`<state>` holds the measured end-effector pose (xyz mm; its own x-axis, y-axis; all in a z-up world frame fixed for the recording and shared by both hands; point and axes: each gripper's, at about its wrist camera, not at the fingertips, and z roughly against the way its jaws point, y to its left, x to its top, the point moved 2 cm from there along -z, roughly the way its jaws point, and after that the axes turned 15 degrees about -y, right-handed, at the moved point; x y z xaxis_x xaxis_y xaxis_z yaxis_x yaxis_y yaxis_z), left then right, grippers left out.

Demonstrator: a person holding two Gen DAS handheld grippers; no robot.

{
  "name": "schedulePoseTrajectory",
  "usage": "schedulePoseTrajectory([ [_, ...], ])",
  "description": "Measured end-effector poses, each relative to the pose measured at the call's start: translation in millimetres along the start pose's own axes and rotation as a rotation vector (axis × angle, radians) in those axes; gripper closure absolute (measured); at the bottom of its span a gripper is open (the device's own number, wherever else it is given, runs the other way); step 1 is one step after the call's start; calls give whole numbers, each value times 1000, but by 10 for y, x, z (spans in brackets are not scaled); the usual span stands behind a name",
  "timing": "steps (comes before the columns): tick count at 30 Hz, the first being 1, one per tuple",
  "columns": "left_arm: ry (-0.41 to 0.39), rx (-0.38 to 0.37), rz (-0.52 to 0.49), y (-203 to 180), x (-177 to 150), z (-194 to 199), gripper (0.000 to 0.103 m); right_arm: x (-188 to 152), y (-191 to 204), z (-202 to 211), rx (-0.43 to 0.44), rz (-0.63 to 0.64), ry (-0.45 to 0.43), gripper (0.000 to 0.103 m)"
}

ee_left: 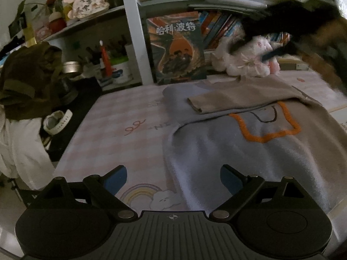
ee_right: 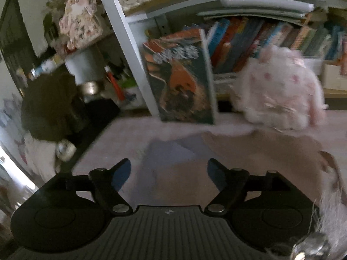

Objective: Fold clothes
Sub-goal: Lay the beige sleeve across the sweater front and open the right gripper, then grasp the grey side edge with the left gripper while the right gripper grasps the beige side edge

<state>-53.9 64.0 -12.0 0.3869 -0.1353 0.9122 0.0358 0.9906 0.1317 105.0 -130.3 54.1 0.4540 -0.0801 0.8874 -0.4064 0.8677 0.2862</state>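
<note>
A lavender and tan sweater (ee_left: pixel 227 143) with an orange outline on its front lies on the pink striped mat (ee_left: pixel 121 125). Its tan sleeve (ee_left: pixel 234 99) is folded across the chest. My left gripper (ee_left: pixel 173 179) is open and empty, low over the sweater's near left edge. My right gripper (ee_right: pixel 169 174) is open and empty above the sweater's upper part (ee_right: pixel 173 158); that view is blurred. In the left wrist view the right gripper shows as a dark blur (ee_left: pixel 288 23) at the upper right.
A book (ee_left: pixel 175 49) stands upright against the white shelf post (ee_left: pixel 134 32) behind the sweater. A pink plush toy (ee_left: pixel 245 60) sits at the back right. An olive garment (ee_left: pixel 28 75) and white cloth (ee_left: pixel 23 147) are piled at the left, beside a roll of tape (ee_left: pixel 57 121).
</note>
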Motion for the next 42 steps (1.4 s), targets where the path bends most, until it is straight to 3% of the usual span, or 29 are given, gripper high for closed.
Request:
schedulePoseTrajectory([
  [4,11,-17,22,8,-15,-55,8,-320,-273,473,-114,58,43,20],
  [11,51,-18,68,59,-57,-145,8,-894,-825,1277,-387,87,123,20],
  [16,56,-1,106,41,-73,-146,8,-1128,-1035,1635,-467,26,135,19],
  [22,107,8,164,-42,-123,-122,8,-1261,-1119,1774,-438,-1,153,17],
  [26,142,32,202,-72,-174,-39,8,-1299,-1160,1834,-362,-39,175,18],
  [33,143,125,273,-27,-264,136,8,-1378,-1130,1919,-278,0,198,19],
  [36,200,141,300,-15,-289,152,8,-1413,-1139,1959,-280,-6,186,19],
  [42,216,164,427,74,-398,184,9,-1443,-1191,1995,-238,-54,174,18],
])
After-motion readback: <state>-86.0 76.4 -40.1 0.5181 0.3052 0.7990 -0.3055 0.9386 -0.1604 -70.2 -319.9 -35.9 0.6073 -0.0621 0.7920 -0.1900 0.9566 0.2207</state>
